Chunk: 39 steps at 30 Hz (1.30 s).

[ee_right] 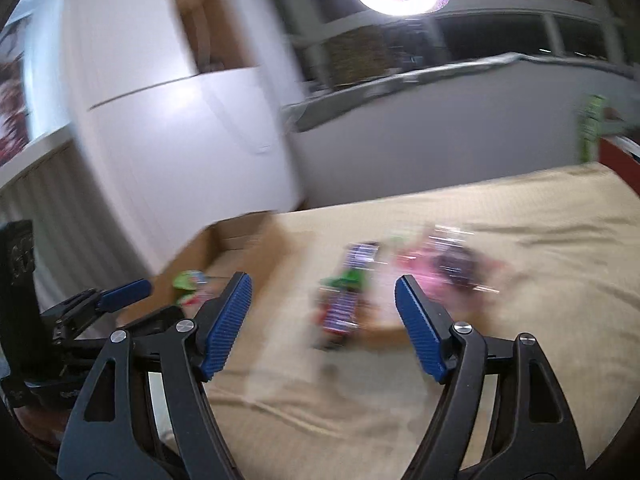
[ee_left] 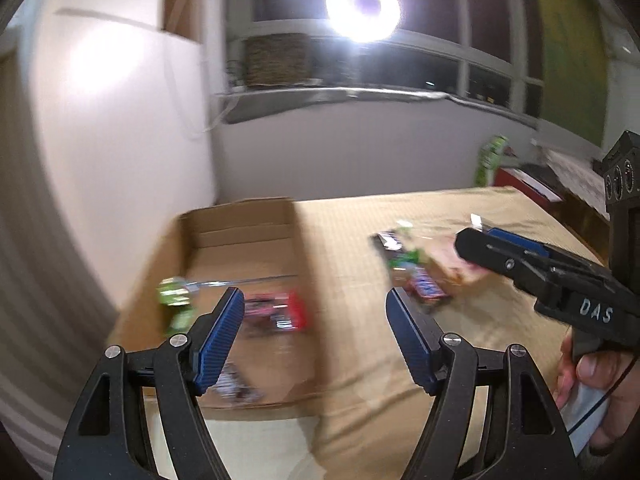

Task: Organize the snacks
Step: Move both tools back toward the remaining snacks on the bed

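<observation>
An open cardboard box (ee_left: 296,240) stands at the left on a beige cloth surface (ee_left: 460,360). Inside it lie a green snack (ee_left: 174,296), a red packet (ee_left: 280,310) and another wrapper. Loose snacks (ee_left: 416,272) lie in a pile on the cloth to the right; they also show in the right wrist view (ee_right: 344,304), beside a pink packet (ee_right: 436,276). My left gripper (ee_left: 316,312) is open and empty, above the box's near right wall. My right gripper (ee_right: 324,300) is open and empty, just short of the pile; it shows in the left wrist view (ee_left: 476,240) too. Both views are blurred.
A white wall and cabinet (ee_left: 120,120) rise behind the box. A window sill (ee_left: 360,96) and a bright ring light (ee_left: 362,8) are at the back. A green carton (ee_left: 490,160) and a red object (ee_left: 520,184) stand beyond the far right edge.
</observation>
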Available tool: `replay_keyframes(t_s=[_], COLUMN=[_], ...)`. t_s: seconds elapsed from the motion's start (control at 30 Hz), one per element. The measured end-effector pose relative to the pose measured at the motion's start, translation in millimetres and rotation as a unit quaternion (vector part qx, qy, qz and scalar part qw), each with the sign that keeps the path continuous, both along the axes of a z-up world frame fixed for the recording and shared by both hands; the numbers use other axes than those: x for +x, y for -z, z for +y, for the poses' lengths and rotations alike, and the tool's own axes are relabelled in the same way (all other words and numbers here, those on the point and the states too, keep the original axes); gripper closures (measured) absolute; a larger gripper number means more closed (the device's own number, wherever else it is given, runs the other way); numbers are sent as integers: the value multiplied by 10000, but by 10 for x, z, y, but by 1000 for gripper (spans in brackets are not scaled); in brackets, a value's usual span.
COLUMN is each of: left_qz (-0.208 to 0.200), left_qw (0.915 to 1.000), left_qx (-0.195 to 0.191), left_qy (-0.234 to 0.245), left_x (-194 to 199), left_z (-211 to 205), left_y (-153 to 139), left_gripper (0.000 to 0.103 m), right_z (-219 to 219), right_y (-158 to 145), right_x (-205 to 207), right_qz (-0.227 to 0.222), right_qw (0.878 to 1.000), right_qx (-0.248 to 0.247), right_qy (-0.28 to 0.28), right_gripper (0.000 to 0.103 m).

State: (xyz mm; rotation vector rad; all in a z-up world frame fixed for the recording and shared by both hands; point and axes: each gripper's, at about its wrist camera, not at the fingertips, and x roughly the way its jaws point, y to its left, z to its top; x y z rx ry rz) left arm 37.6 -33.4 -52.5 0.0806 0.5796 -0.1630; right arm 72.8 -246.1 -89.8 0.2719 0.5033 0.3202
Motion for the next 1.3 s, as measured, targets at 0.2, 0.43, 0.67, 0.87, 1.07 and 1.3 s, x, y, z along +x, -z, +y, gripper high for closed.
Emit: replay_keyframes(t_s=[0.2, 0.43, 0.67, 0.87, 1.07, 1.3], left_qz=[181, 392, 731, 1187, 1812, 1822], left_qw=[9981, 9969, 9948, 9892, 9767, 9761], left_qx=[83, 50, -231, -510, -1043, -1122], left_qy=[578, 676, 674, 697, 496, 378], left_x=[11, -14, -26, 127, 503, 774], left_z=[-492, -691, -699, -757, -734, -738], left_y=[115, 193, 310, 522, 727, 755], left_gripper=[30, 30, 30, 30, 30, 30], right_z=[-515, -514, -485, -472, -418, -345], right_y=[69, 43, 132, 222, 235, 231], right_x=[-240, -324, -282, -37, 400, 845], right_qz=[125, 54, 146, 312, 347, 441], right_qw=[9978, 9981, 9981, 9975, 9953, 9903], right_qx=[-105, -170, -224, -464, -864, -1311], right_qy=[647, 597, 554, 430, 259, -102], right_gripper=[23, 23, 23, 22, 16, 16])
